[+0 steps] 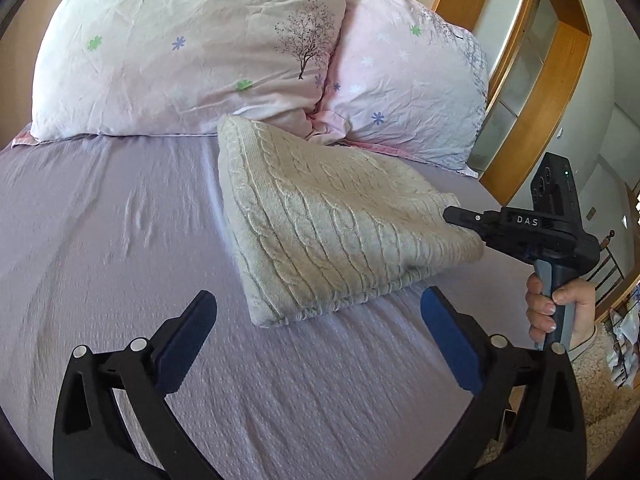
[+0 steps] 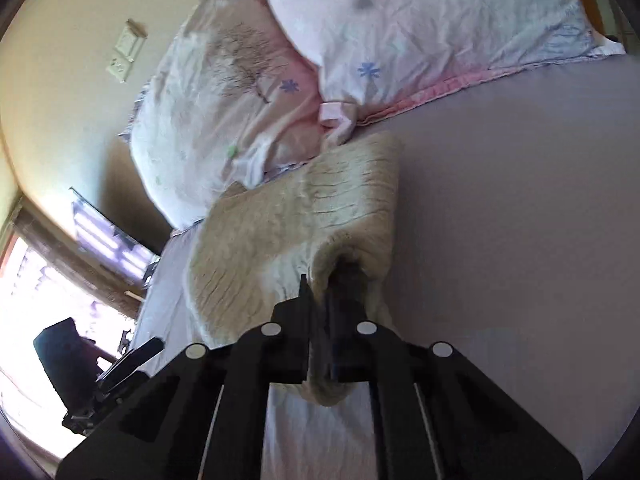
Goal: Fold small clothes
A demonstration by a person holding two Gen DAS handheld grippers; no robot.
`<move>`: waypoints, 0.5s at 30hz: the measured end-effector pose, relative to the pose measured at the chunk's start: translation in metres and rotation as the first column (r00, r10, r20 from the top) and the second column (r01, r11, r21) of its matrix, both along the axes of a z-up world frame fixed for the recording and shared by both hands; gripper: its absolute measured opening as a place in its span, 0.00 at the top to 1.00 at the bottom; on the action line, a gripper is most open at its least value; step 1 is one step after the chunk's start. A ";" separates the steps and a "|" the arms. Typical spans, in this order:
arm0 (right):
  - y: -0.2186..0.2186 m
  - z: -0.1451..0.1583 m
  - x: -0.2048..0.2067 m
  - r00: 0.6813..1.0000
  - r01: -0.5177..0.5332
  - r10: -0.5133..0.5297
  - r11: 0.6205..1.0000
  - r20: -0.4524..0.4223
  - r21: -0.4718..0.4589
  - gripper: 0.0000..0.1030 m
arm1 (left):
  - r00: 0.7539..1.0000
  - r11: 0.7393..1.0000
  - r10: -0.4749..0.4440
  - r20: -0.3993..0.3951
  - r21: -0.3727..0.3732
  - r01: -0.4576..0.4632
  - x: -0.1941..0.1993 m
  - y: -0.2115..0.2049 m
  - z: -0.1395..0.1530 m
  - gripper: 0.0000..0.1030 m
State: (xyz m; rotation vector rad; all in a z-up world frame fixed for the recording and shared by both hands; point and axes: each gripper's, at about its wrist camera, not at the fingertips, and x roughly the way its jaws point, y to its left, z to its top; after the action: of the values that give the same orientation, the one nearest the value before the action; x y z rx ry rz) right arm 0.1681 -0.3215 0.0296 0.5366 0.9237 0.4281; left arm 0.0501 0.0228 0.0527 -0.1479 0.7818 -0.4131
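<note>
A cream cable-knit sweater [image 1: 320, 216] lies folded on the lilac bed sheet [image 1: 120, 240], just in front of the pillows. My right gripper [image 1: 454, 214] is shut on the sweater's right edge and lifts that side a little. In the right wrist view the knit [image 2: 288, 232] is pinched between the closed fingers of the right gripper [image 2: 320, 300]. My left gripper [image 1: 316, 320] is open and empty, its jaws spread wide just before the sweater's near corner. It also shows at the lower left of the right wrist view [image 2: 132, 356].
Two pink flowered pillows [image 1: 192, 48] [image 1: 404, 80] lie at the head of the bed. A wooden frame with glass panels [image 1: 532, 80] stands to the right. A fluffy rug [image 1: 600, 412] lies beside the bed. A window [image 2: 48, 280] is on the far side.
</note>
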 end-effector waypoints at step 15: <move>0.010 0.002 -0.048 0.997 -0.006 0.015 0.993 0.076 -0.114 0.34 | 0.981 0.990 0.111 -0.161 0.109 -0.094 0.004 -0.023 -0.038 0.01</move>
State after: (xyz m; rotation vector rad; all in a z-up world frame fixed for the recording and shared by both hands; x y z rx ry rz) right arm 0.1199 -0.3116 0.0319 0.4085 0.8717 0.4004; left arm 0.0540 -0.0001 0.0150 -0.1289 0.9543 -0.2646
